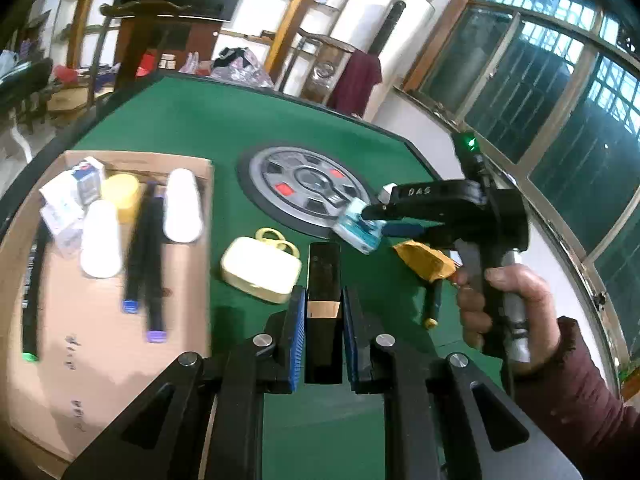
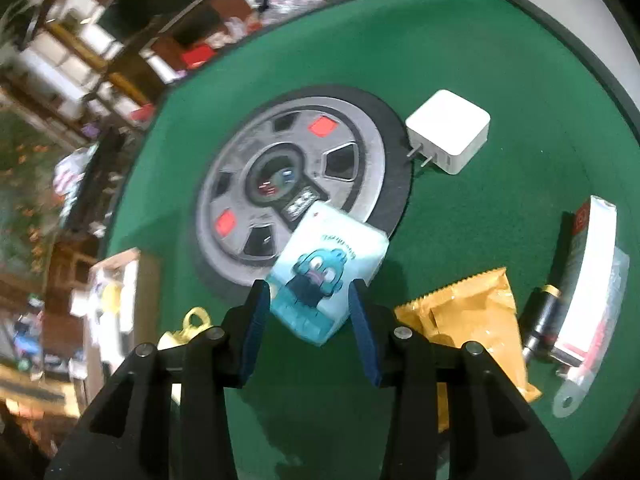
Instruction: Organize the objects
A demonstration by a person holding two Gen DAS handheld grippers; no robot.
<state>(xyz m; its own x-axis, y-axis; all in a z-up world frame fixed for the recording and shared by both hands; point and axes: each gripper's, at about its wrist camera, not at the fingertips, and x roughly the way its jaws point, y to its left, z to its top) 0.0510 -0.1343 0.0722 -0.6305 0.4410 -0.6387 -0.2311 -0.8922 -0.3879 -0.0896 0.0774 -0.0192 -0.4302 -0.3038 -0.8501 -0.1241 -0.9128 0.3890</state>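
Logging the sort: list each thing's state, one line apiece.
Left gripper: shut on black box.
Right gripper: shut on tissue pack, lifted.
Cardboard tray: open, holds bottles and markers.
Cream case: closed, on table.
Charger: unplugged, on table.
Yellow packet: lying flat.

Black bar and blue tissue pack, both gripped

The upright black rectangular bar (image 1: 323,312) with its tan band sits clamped over the green table (image 1: 200,120); the light-blue cartoon tissue pack (image 2: 326,272) is held tilted above it.
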